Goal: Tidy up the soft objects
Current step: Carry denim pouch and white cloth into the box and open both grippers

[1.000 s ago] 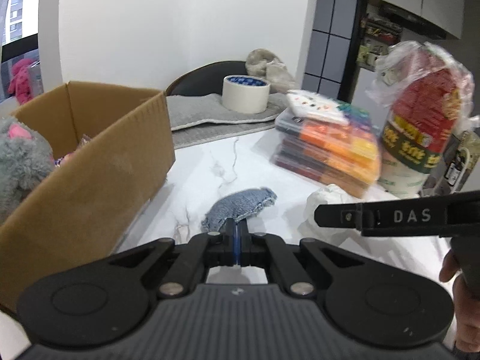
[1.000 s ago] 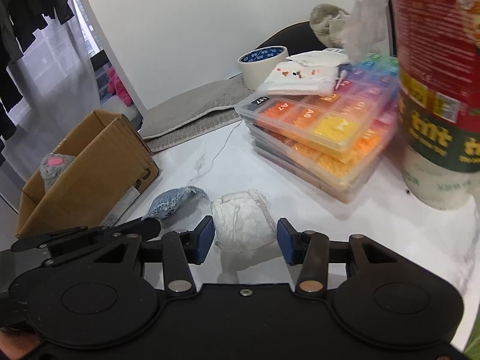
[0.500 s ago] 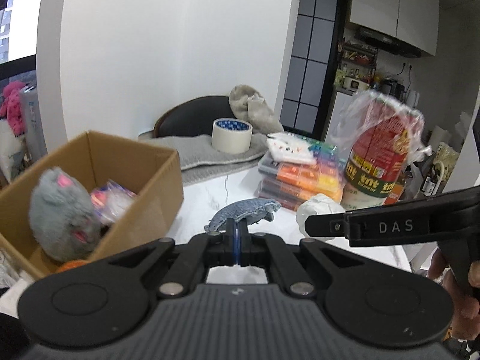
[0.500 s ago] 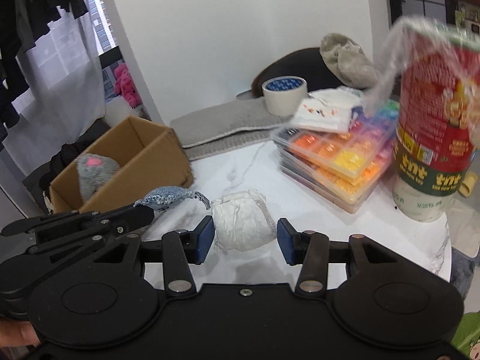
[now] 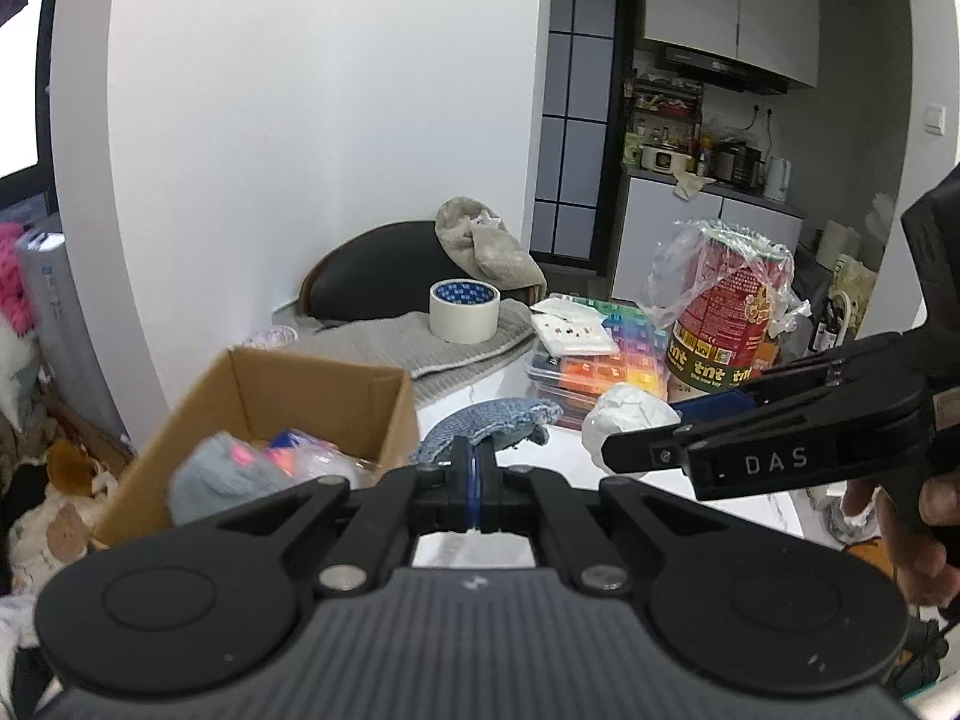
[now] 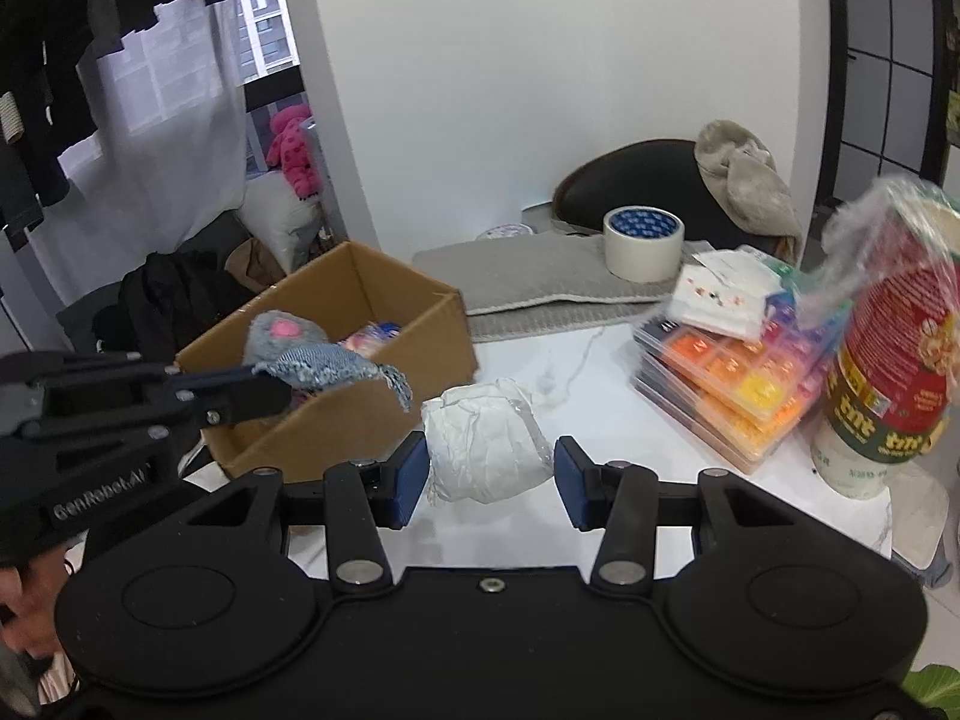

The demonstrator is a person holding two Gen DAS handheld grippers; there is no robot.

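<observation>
Soft objects are what we are sorting, and two of them are off the bench right now. Our left claw [image 5: 474, 474] is closed on a blue denim pouch [image 5: 489, 423], pinching one end so that the frayed rest of it sticks out ahead of the pads. In the right wrist view that pouch [image 6: 333, 363] hangs in the air in front of the open cardboard box [image 6: 420, 324]. Our right claw [image 6: 489, 471] holds a crumpled white bundle [image 6: 486, 441] between its blue pads; the left pad touches it, and whether the right pad presses on it we cannot tell for certain. In the left wrist view the same bundle [image 5: 627, 423] sits at the tip of the right claw [image 5: 645, 447], which reaches in from the right, with a hand [image 5: 918, 525] on its handle.

Inside the box we see a grey plush toy with a pink patch [image 6: 282, 336] and some blurred colourful items beside it. The white marble bench [image 6: 558, 360] also carries a folded grey mat [image 6: 528, 276] with a roll of tape [image 6: 642, 243] standing on it, a stack of clear bead cases [image 6: 738, 378] filled with orange and yellow, and a tall red canister [image 6: 888, 360] wrapped in loose plastic film. Behind the bench, a beige cloth [image 6: 744, 180] drapes over a dark chair back [image 6: 630, 180].
</observation>
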